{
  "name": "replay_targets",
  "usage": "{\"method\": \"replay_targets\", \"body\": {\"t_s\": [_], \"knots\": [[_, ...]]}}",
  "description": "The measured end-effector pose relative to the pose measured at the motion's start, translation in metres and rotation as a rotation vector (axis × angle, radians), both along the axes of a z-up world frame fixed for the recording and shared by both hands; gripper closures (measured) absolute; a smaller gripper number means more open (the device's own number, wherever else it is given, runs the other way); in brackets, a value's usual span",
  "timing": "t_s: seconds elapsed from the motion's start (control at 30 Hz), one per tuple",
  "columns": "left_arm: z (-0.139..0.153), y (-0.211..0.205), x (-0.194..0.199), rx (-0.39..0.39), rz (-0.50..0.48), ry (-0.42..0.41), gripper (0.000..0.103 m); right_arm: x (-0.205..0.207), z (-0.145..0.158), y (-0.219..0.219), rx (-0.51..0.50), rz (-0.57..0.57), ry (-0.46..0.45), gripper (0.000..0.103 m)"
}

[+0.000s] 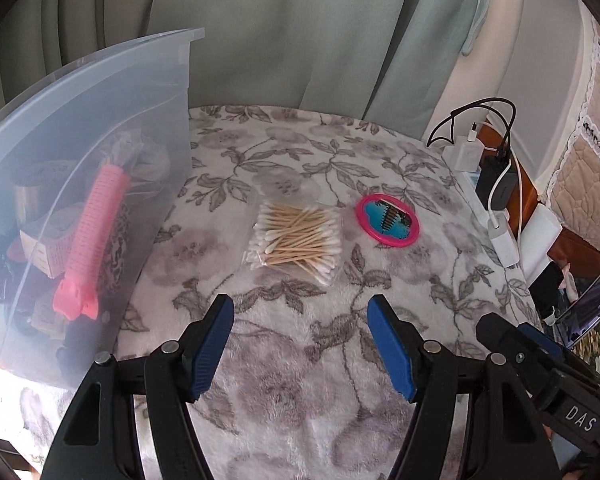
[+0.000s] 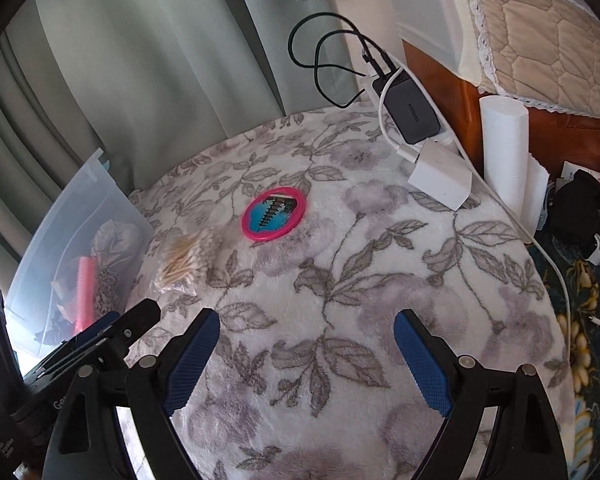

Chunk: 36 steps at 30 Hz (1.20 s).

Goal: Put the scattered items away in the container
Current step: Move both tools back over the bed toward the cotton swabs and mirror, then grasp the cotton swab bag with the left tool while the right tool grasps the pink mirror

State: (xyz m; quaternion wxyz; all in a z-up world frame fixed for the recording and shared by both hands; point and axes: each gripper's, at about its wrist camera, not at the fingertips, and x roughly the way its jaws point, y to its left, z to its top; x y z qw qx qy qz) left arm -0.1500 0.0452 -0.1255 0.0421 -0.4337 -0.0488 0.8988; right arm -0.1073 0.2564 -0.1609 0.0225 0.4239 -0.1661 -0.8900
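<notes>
A: Why do both grippers hang back over the blanket?

B: Likely choosing. The left gripper has its jaws spread and empty, lined up with the bag of cotton swabs. The right gripper is spread and empty too, aimed nearer the pink mirror.

A: And the box?

B: At the left edge, just beside the swabs, already holding a pink roller and other bits. Two items remain out.

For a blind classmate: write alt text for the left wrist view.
The open left gripper hovers above a floral blanket, facing a bag of cotton swabs and a pink round mirror. A clear plastic container, already holding items, stands at left.
</notes>
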Motion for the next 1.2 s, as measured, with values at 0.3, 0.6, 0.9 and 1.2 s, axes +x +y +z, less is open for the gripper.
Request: {"method": "replay_targets", "body": {"t_s": [0.3,0.6,0.9,1.2], "knots": [[-0.017,0.005,-0.038,-0.029,-0.045,-0.002,0.033,-0.034,-0.023,-0.015,0.083,0.088,-0.058,0.012],[-0.031,-0.007,-0.072,-0.057,-0.030,-0.018,0.033,-0.078,-0.034,-0.029,0.171,0.165,-0.041,0.012],[-0.036,-0.018,-0.089,-0.048,-0.018,-0.003,0.033,-0.110,-0.044,-0.045,0.251,0.240,-0.029,0.011],[-0.036,-0.022,-0.102,-0.047,-0.049,0.006,0.031,-0.126,-0.050,-0.063,0.357,0.346,0.002,0.011]]}}
